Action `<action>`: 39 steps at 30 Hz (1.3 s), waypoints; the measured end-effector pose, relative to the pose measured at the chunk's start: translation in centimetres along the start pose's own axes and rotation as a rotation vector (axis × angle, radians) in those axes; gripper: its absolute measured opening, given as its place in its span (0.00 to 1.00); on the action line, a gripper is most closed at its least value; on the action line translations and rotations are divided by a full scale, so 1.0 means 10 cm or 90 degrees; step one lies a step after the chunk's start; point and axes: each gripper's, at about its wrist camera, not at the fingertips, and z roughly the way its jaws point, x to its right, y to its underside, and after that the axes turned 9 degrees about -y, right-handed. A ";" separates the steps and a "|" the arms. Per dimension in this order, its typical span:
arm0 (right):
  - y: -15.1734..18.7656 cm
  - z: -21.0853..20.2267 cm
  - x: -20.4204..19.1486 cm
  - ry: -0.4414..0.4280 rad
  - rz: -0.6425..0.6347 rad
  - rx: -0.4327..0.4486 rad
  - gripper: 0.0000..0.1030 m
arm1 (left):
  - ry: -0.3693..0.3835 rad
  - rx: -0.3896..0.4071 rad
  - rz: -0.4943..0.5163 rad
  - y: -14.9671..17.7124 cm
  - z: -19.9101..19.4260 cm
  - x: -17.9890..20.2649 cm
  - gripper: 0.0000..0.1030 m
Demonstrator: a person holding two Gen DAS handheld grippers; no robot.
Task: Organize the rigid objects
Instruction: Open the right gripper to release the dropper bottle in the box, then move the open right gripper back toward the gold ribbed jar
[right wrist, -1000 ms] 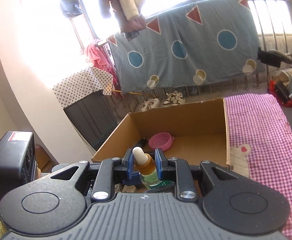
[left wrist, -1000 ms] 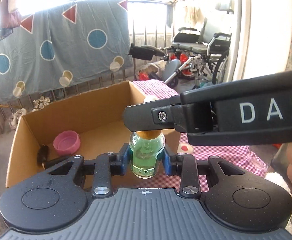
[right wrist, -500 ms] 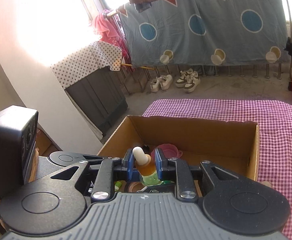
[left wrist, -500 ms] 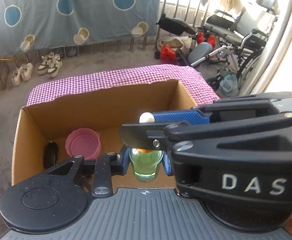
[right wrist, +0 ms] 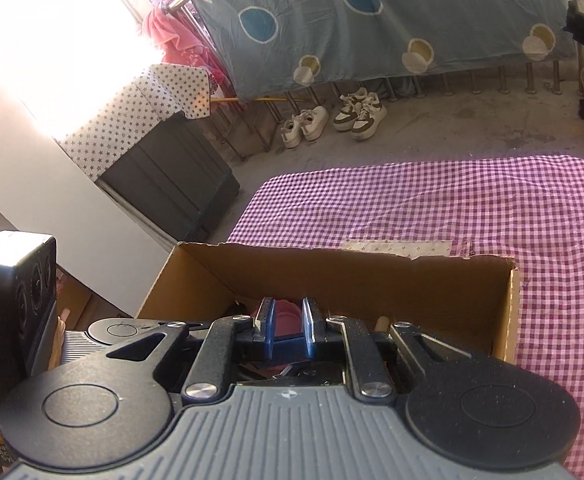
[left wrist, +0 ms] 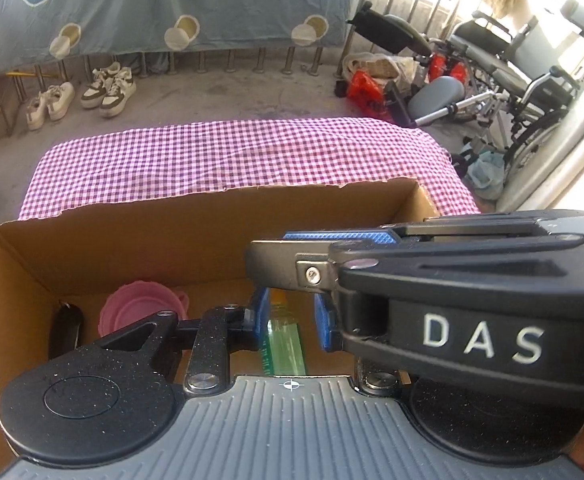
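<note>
Open brown cardboard box (left wrist: 211, 236) on purple-white checked cloth (left wrist: 231, 152). Inside, at left: pink round plastic bowl (left wrist: 139, 308), black oblong object (left wrist: 65, 328) beside it.

Left gripper (left wrist: 289, 320) over box, jaws just closed further, nearly together. Small clear bottle of green liquid, orange cap (left wrist: 283, 340), blurred, shows between its blue pads above box floor; cannot tell if pinched.

Right gripper (right wrist: 287, 332) crosses from right, jaws just closed further, pressed near together, nothing between; pink bowl visible through gap.
</note>
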 end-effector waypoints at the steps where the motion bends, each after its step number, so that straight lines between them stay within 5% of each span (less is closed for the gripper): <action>1: 0.00 -0.04 0.01 -0.002 0.004 0.005 0.16 | -0.003 -0.001 0.004 0.01 -0.02 0.01 0.24; 6: 0.02 -0.25 -0.02 -0.005 0.020 0.018 0.15 | -0.009 -0.002 0.010 0.04 -0.15 0.02 0.26; 9: 0.06 -0.37 -0.09 0.002 0.024 0.012 0.17 | -0.014 -0.003 0.007 0.09 -0.31 0.01 0.35; 14: 0.10 -0.41 -0.25 0.053 0.014 -0.020 0.18 | 0.001 0.031 -0.028 0.29 -0.73 -0.18 0.67; 22: 0.10 0.10 -0.17 0.160 0.055 -0.119 0.18 | -0.012 0.101 -0.122 0.66 -1.31 -0.72 0.94; 26: 0.09 0.38 -0.13 0.213 0.045 -0.139 0.19 | -0.046 0.138 -0.155 0.85 -1.47 -1.02 1.00; 35: 0.03 0.93 0.12 0.274 0.076 -0.177 0.20 | -0.124 0.129 -0.229 1.13 -1.36 -1.60 1.00; 39: -0.01 1.09 0.18 0.302 0.069 -0.185 0.34 | -0.123 0.127 -0.247 1.15 -1.30 -1.76 1.00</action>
